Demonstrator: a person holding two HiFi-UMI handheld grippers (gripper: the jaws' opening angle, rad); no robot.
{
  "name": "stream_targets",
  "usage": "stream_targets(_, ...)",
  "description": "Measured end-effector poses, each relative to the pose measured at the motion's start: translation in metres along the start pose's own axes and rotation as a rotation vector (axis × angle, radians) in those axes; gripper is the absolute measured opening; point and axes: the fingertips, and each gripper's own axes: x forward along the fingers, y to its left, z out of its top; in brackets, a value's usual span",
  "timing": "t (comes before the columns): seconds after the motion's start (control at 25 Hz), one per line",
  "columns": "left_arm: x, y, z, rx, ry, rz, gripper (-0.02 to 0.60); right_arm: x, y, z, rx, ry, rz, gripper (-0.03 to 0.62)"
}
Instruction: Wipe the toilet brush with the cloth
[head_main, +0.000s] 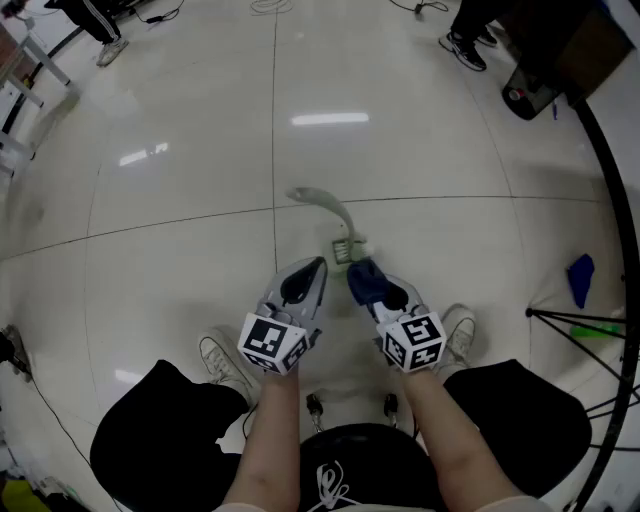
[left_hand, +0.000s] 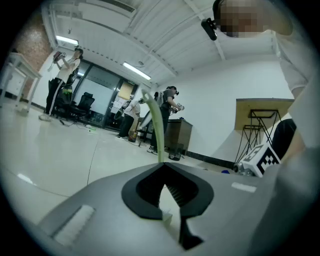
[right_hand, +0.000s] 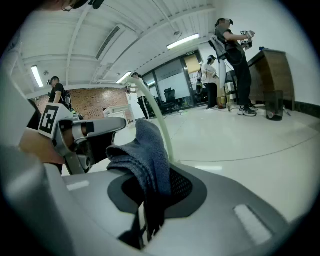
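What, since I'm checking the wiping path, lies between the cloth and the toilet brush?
Nothing shows there: in the right gripper view the cloth overlaps the toilet brush, right behind it.

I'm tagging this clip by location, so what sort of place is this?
Probably a big open lab or office hall: glossy tiled floor, glass doors, an office chair, and other people standing about with equipment.

Left forearm (head_main: 268, 440) and right forearm (head_main: 442, 430): bare, extended forward and down, close to parallel. Left gripper (head_main: 318, 266): jaws closed on the thin handle of the toilet brush (left_hand: 156, 125). Right gripper (head_main: 360, 276): jaws clamped on the cloth (right_hand: 147, 150), which stands up out of them. Grippers side by side, tips converging, near each other but apart.
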Motion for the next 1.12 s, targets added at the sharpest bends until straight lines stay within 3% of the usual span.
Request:
stream_targets(0.16,0.018,0.025,-0.031,-0.074,0.006,0.012,0.005,0.038,0.018,-0.038,-0.001,0.073,0.089,0.064)
stream_targets(0.44,0.056,0.047,-0.082,0.001,0.17,-0.059,0.006,0.094,0.026,-0.089,0.051,0.167,0.185,0.064)
stream_targets(0.68,0.075,0.038,-0.125,0.063,0.336,-0.124,0.006,0.115,0.007,-0.111,0.186,0.209,0.162,0.064)
stream_targets(0.92,0.078,0.039,-0.125,0.051,0.338,-0.104,0.006,0.113,-0.001,-0.113,0.229,0.235,0.194,0.072)
stream_targets(1.12,0.078,0.038,-0.126,0.015,0.375,-0.149,0.006,0.103,-0.033,-0.122,0.257,0.297,0.123,0.083)
